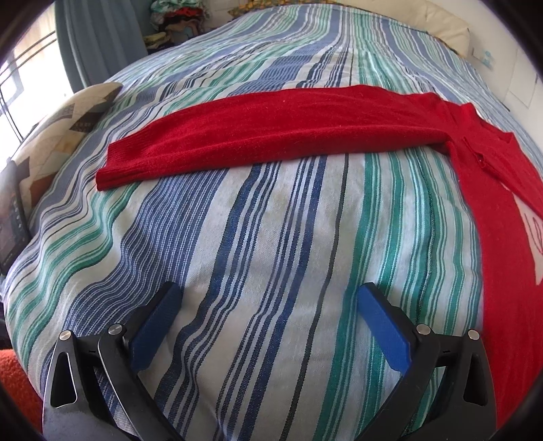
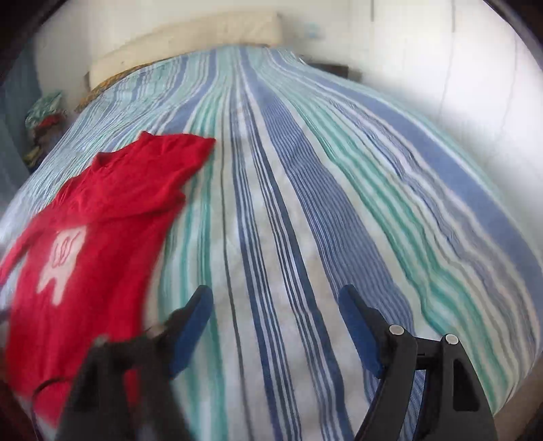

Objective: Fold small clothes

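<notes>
Surface: we see a bed under a striped bedspread [image 1: 271, 237] in blue, green and white, which fills both views.
Garment: a red long-sleeved sweater [image 1: 502, 210] lies flat on the bedspread; in the right wrist view it sits at the left [image 2: 101, 217], with a pale tooth-shaped motif [image 2: 62, 257] on its front.
Sleeve: one sleeve [image 1: 258, 135] runs straight out across the stripes in the left wrist view, its ribbed cuff [image 1: 118, 169] at the far left end, the shoulder joining the body at the right.
Left gripper [image 1: 271, 322]: we find its blue-padded jaws standing wide apart above bare bedspread, nothing between them, the sleeve well beyond the tips.
Right gripper [image 2: 275, 325]: its jaws likewise stand apart with only striped cloth between them; the left finger [image 2: 190, 332] is blurred and lies just beside the sweater's edge, and we cannot tell whether it touches.
Surroundings: a patterned cushion [image 1: 68, 125] rests at the bed's left edge, a pile of clothes [image 1: 180, 20] beyond the far end, and a cream pillow [image 2: 190, 44] against the wall.
</notes>
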The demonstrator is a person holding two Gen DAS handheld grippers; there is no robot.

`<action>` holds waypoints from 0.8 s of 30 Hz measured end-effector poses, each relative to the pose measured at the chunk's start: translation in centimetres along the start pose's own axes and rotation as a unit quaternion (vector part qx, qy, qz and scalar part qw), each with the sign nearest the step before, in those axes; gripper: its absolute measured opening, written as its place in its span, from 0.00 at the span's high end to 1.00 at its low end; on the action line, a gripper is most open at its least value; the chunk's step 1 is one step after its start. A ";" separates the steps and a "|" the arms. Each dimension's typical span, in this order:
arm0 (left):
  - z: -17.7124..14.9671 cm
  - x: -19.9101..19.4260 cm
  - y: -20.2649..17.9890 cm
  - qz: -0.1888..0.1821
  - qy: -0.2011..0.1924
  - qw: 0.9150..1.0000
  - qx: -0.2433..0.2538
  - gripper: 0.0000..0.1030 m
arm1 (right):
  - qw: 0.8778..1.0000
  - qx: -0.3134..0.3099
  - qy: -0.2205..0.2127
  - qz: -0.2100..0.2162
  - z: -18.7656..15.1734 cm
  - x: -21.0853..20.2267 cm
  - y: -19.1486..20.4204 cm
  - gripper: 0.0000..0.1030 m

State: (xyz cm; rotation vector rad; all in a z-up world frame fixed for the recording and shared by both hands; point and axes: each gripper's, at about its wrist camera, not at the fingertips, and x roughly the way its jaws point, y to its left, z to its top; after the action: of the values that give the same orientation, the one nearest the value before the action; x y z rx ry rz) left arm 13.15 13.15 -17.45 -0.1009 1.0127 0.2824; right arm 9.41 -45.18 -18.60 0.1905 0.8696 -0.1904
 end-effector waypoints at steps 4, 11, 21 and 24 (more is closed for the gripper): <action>-0.2 -0.2 0.3 -0.005 -0.005 1.000 -0.001 0.00 | 0.991 0.114 0.046 0.052 -1.0 2.5 -3.4 0.26; -0.6 -0.4 0.0 0.002 -0.012 1.000 0.003 0.00 | 0.997 0.054 0.051 0.018 -1.4 2.8 -1.4 0.18; -0.5 -0.4 0.1 0.002 -0.013 1.000 0.003 0.00 | 0.997 0.015 -0.060 -0.040 0.7 -4.1 -0.5 0.17; -0.5 -0.4 0.1 0.001 -0.013 1.000 0.003 0.00 | 0.990 -0.003 -0.125 -0.065 2.0 -9.5 -1.0 0.17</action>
State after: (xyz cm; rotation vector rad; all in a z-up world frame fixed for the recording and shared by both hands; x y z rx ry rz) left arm 12.54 13.04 -17.41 -0.0905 0.9883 0.2829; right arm 4.65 -45.79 -10.10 0.1003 0.6342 -0.3264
